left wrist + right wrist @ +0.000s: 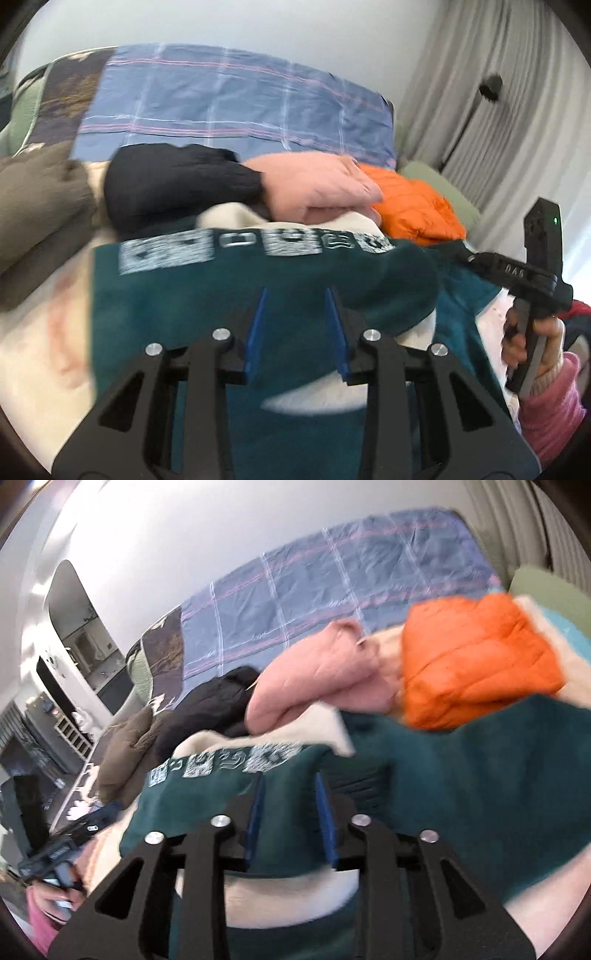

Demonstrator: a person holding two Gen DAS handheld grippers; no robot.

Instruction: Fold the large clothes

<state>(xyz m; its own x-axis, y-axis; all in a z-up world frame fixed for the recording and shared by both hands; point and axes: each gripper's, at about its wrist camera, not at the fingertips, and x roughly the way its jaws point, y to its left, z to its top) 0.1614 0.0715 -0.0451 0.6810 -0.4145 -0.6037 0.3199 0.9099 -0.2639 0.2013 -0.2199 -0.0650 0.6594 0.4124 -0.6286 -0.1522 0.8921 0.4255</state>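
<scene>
A dark green fleece garment (229, 288) with a white patterned band and cream lining lies bunched on the bed; it also shows in the right wrist view (461, 775). My left gripper (295, 295) has its blue pads apart with the green cloth between them. My right gripper (288, 779) also has its blue pads apart, with green cloth between and under them. The right gripper's body shows at the right of the left wrist view (532, 280), held by a hand in a pink sleeve.
Folded clothes lie behind the garment: an orange puffer (413, 206), a pink piece (321, 188), a black one (177, 184), a brown one (40, 210). A blue plaid sheet (236, 99) covers the bed. Grey curtains (498, 92) hang at right. Shelves and furniture (70, 686) stand at left.
</scene>
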